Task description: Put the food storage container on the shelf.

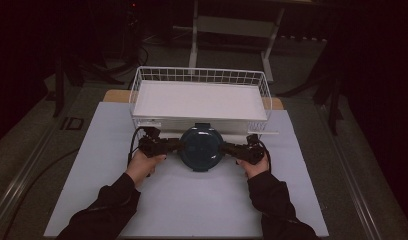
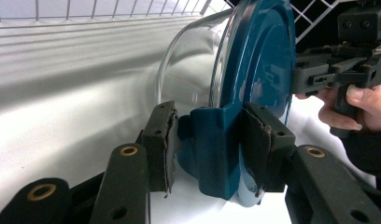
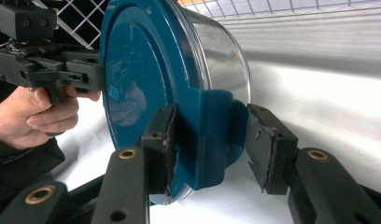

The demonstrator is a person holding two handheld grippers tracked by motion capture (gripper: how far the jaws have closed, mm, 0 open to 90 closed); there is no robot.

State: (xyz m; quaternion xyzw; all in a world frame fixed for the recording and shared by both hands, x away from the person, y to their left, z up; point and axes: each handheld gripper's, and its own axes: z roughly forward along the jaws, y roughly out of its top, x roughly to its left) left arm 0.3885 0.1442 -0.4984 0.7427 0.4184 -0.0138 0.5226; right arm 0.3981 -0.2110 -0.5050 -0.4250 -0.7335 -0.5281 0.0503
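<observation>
The glass container (image 1: 201, 147) with its dark teal lid (image 2: 261, 70) sits between our two grippers, at the tips of both pairs of jaws, and just in front of the white wire basket (image 1: 142, 82) on the desk (image 1: 192, 205). It is a clear round bowl, and the lid has a clip tab on each of two opposite sides.

Our left gripper (image 2: 212, 147) comes to the container from the left. In the left gripper view its jaws are half closed — one pad lies against the outer face of the teal clip tab (image 2: 212, 149), the other pad presses on the inner side of the same tab, so the tab is held between them.

Our right gripper (image 3: 209, 144) comes from the opposite side. In the right gripper view one pad touches the lid side of the other tab (image 3: 207, 135), but the second pad stands a little apart from it — we see a small gap there, so these jaws are around the tab and not pressing it.

In the high view the two hands (image 1: 142, 165) grip the gripper handles level with the container, one at each side of it.
</observation>
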